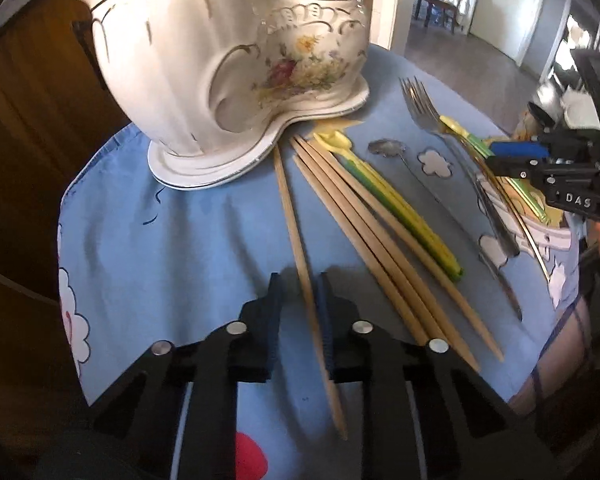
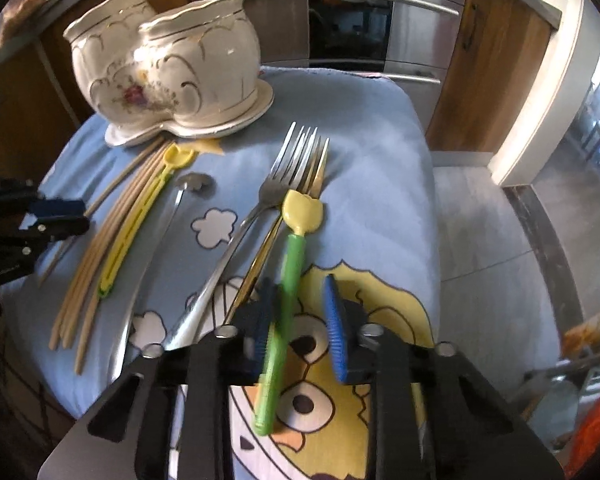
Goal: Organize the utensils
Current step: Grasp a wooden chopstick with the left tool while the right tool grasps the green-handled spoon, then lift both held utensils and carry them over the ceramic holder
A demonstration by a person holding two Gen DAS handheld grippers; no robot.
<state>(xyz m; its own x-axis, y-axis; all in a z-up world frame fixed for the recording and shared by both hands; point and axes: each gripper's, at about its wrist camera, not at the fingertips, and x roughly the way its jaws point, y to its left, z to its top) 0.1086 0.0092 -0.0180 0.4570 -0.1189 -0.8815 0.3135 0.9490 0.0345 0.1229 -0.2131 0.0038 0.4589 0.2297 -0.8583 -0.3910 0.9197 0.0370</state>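
L wrist: left gripper point(image 1: 299, 312) pitched down over the blue cloth point(image 1: 172, 224), jaws narrowed around the lone chopstick point(image 1: 300, 264) that lies apart from the other chopsticks point(image 1: 380, 248). Stick runs btw the pads; right pad looks against it, left pad shows a sliver of gap, so contact on both sides not clear — can't call it clamped. Prob picked that stick because it's isolated, easy to pinch w/o dragging neighbours. Ceramic holder point(image 1: 204, 64) sits at far end on its plate, openings up — likely the drop target. Yellow-green spoon point(image 1: 384, 196) and small metal spoon point(image 1: 388, 150) lie beside the bundle, untouched.

R wrist: right gripper point(image 2: 296, 320) over the green-handled spoon point(image 2: 290, 280), handle between the jaws. Handle hugs the left pad; right blue pad stands visibly off it, so not pinched yet imo. Grab is mid-handle, prob for balance on lift. Forks point(image 2: 296, 160) lie just beside it, tines toward the holder point(image 2: 168, 68).

Both ends look like grasp-in-progress; nothing lifted, nothing in the holder yet afaict.
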